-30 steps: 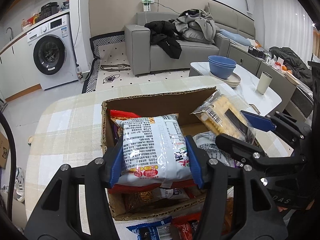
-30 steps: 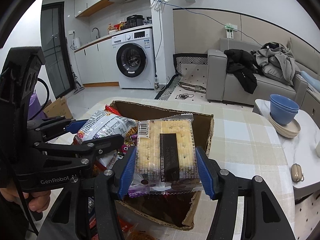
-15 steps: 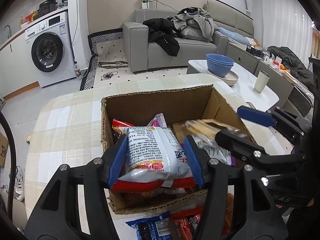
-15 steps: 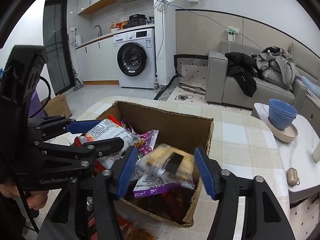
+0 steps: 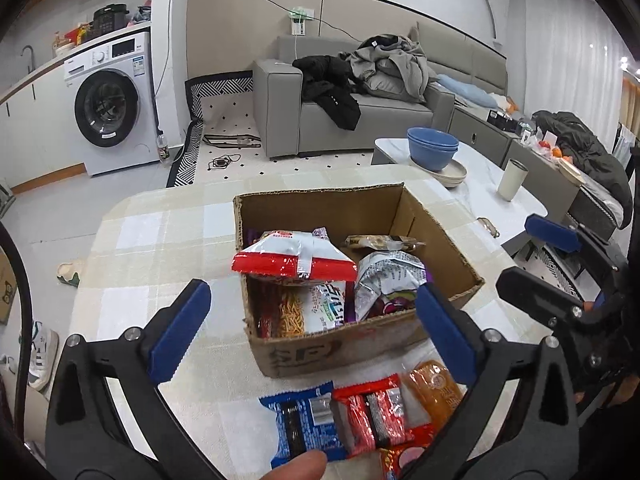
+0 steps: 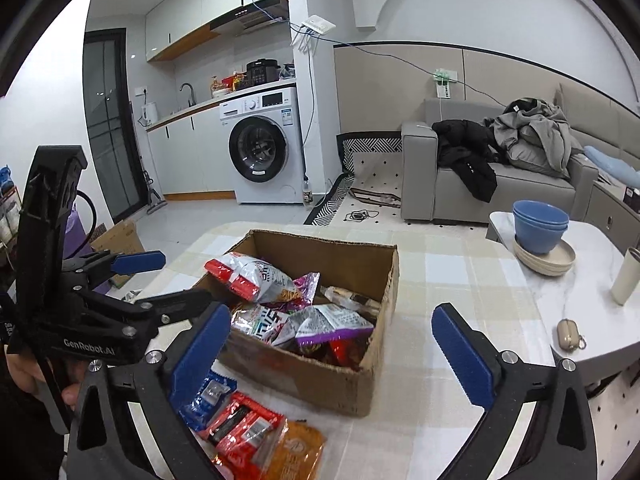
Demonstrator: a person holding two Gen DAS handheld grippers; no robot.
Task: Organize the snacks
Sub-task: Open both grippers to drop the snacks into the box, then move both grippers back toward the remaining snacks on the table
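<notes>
An open cardboard box (image 5: pixel 360 340) (image 6: pixel 304 376) stands on the checked table, holding several snack packets. The red-and-white packet (image 5: pixel 296 256) (image 6: pixel 248 276) lies on top by the box's left wall. The clear cracker packet (image 5: pixel 380 242) (image 6: pixel 352 298) rests toward the back. My left gripper (image 5: pixel 310 288) (image 6: pixel 172 280) hovers short of the box, its jaws opening wide with nothing gripped. My right gripper (image 6: pixel 332 312) (image 5: pixel 532 256) is likewise drawn back, its jaws opening, pads touching nothing. Blue (image 5: pixel 300 420), red (image 5: pixel 372 416) and orange (image 5: pixel 436 392) packets lie loose in front of the box.
A white side table (image 6: pixel 592 320) to the right carries blue bowls (image 6: pixel 540 226) on plates, a cup (image 6: pixel 626 276) and a small case (image 6: pixel 570 334). Beyond are a grey sofa (image 6: pixel 460 184) and a washing machine (image 6: pixel 260 152). A person's fingertip (image 5: pixel 300 464) shows at the bottom.
Both grippers opened and let go of their packets, which dropped into the box. Both hands drew back and rose, so the box now looks smaller and farther.
</notes>
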